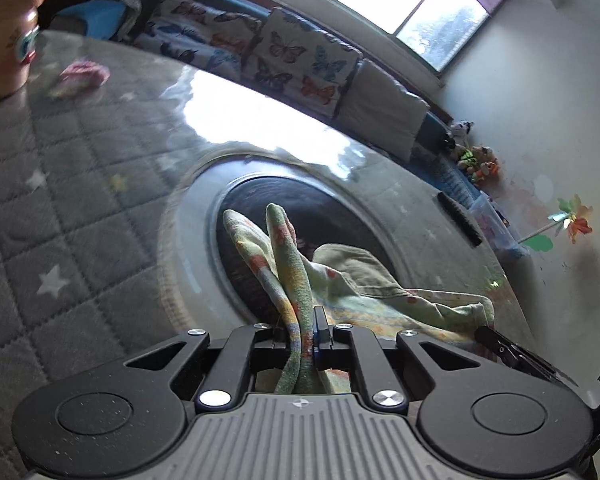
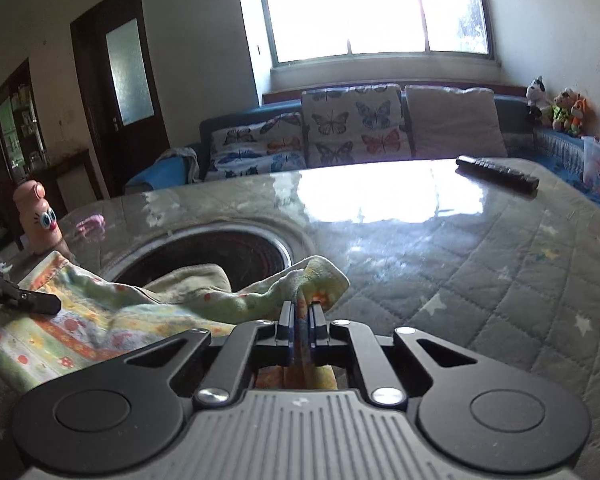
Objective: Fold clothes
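Between the fingers of the left gripper [image 1: 303, 330], at six o'clock in the left wrist view, a bunched fold of the patterned garment [image 1: 340, 280] is clamped tight, with two loops of the cloth rising toward twelve o'clock past the fingertips. From there the pale green, orange-dotted fabric spreads toward three o'clock, where the black tip of the right gripper [image 1: 500, 346] meets its far edge. Behind the cloth lies a dark round recess [image 1: 300, 204] with a grey ring around it, set into the table [image 1: 80, 200], whose quilted grey cover with white stars shows under a glossy sheet.

At six o'clock in the right wrist view, the right gripper [image 2: 300, 312] is likewise pinched on a corner of the garment [image 2: 100, 320]; its jaws are all but together, with only fabric between them. The cloth runs off toward nine o'clock, where the left gripper [image 2: 28, 298] holds the other end, and part of it sags over the recess [image 2: 220, 252].

Farther out on the table, a pink bottle with cartoon eyes [image 2: 38, 220] stands at about nine o'clock, a small pink item [image 2: 92, 224] lies just beside it, and a black remote control [image 2: 496, 174] lies at about two o'clock. Beyond the table edge, a sofa with butterfly cushions [image 2: 352, 128] sits under a bright window [image 2: 372, 8], with soft toys [image 2: 556, 110] at its right end.
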Tool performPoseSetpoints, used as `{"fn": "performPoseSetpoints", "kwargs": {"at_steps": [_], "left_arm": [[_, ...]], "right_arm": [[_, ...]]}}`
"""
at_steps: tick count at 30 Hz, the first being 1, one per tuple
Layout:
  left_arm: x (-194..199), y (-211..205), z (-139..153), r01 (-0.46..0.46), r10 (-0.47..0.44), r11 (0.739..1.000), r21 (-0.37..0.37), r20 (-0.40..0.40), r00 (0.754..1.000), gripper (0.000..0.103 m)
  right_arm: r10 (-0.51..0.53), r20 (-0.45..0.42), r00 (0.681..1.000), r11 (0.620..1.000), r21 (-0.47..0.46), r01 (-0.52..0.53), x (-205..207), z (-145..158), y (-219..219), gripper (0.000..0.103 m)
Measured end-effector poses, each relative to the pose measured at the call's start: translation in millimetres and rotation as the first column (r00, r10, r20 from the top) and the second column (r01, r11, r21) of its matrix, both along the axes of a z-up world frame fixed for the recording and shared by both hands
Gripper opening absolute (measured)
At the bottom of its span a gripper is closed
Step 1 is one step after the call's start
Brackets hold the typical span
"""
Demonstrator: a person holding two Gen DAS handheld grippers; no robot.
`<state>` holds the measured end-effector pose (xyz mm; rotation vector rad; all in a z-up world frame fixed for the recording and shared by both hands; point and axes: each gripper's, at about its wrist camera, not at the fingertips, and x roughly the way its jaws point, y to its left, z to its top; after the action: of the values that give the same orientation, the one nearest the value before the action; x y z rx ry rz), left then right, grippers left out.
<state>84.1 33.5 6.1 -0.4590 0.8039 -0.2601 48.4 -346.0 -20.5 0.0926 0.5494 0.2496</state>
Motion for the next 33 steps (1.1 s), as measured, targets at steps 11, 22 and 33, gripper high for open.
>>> {"fn": "performPoseSetpoints", "kwargs": {"at_steps": [11,22,33], "left_arm": [[34,-87,28,0.147,-0.152,0.986,0.082,0.06,0.987,0.009],[71,-165,30,0.232,-0.242,0.959,0.159,0.043,0.969,0.009],[92,-221,21,0.298,-0.31,0.929,0.217,0.022,0.95,0.009]], "right_arm": [[-0.136,0.099,0.986,0.989,-0.042,0.141,-13,36,-52,0.006],[-0.233,0.14,0.963,0.966,-0.085,0.246,-2,47,-101,0.006],[-0.31,0.107,0.945,0.942,-0.102,0.32,15,32,-139,0.006]]}}
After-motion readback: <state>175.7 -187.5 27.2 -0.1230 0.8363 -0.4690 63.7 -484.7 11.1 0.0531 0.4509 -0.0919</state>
